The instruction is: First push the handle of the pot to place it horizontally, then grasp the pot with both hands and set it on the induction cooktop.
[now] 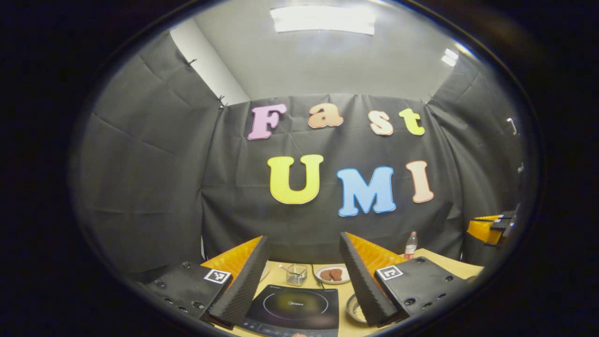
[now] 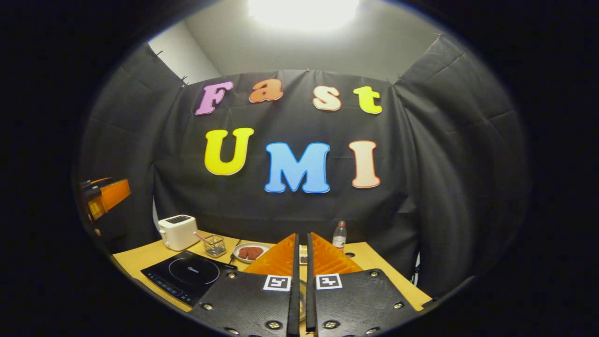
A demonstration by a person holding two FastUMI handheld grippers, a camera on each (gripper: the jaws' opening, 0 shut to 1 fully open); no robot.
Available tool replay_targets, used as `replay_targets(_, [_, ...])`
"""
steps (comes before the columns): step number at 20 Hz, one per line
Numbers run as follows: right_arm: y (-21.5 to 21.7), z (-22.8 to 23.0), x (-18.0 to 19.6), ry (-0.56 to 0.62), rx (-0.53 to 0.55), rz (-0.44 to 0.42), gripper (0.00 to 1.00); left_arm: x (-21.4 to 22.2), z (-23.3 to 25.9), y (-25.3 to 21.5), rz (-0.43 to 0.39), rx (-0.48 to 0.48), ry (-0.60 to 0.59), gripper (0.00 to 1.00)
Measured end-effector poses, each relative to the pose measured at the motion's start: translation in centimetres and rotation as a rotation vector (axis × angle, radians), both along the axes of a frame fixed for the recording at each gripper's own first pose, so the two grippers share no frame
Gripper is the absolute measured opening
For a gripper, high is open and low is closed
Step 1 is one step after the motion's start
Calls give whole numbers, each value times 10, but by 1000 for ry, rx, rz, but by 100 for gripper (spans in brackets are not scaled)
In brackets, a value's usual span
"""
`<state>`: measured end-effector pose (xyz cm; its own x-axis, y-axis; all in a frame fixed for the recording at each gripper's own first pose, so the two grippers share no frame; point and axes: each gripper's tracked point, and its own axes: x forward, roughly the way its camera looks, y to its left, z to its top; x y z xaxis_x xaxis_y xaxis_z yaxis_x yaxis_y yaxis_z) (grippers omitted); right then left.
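The induction cooktop point(image 1: 294, 306) lay flat on the table at the lower centre of the left gripper view, glass black. The pot point(image 1: 354, 309) showed partly, lower right of it.

White toaster point(image 2: 178, 232) stood at tabletop point(image 2: 374, 267) back left. Beside it, small wire basket point(image 2: 215, 245), plate of reddish patties point(image 2: 251, 252), clear bottle point(image 2: 340, 236) farther right.

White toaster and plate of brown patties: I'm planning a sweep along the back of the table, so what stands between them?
In the right gripper view, a small wire basket with a pink-handled utensil.
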<state>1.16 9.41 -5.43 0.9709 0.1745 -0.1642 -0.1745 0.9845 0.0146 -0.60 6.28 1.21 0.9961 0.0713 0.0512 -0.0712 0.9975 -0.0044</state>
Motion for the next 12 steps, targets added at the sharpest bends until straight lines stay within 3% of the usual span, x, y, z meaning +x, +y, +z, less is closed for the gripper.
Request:
replay_targets(3, [26, -23, -6, 95, 28, 76, 5, -4, 5, 16, 20, 13, -8, 100])
replay_targets(12, [84, -85, -20, 310, 44, 198, 6, -21, -6, 68, 98, 18, 10, 100])
